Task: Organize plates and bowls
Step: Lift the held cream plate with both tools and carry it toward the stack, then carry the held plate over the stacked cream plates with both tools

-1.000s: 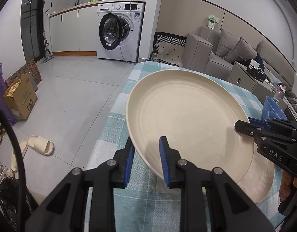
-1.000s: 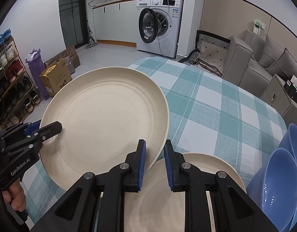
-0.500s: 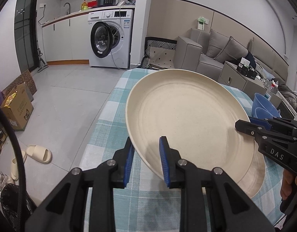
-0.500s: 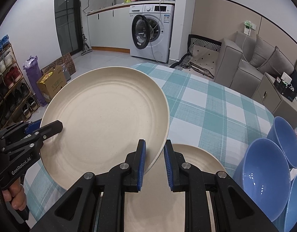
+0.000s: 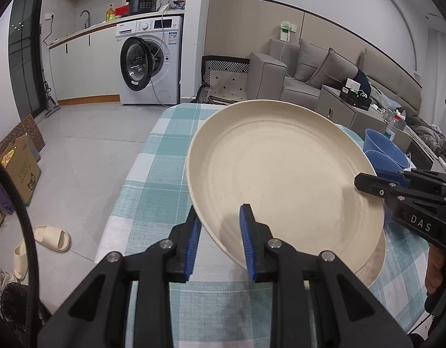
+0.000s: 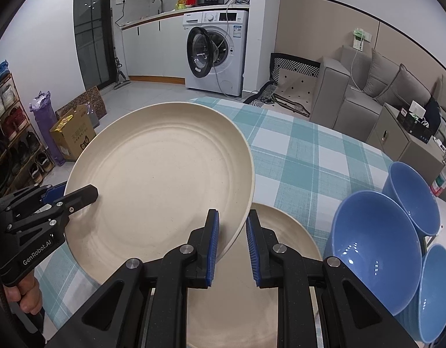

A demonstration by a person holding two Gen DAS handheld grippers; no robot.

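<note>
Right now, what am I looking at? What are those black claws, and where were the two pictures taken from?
No robot here: a person holds a hand tool with two fingers in each hand, and a wide-angle camera on each tool looks along them. One picture is from the left gripper, the other from the right gripper; each also catches the other tool at its edge. Both are shut on opposite rims of one cream plate, held tilted above a table with a checked cloth. Beneath it a second plate lies on the cloth, and three blue bowls stand at the right. Behind are a washing machine and a sofa.
</note>
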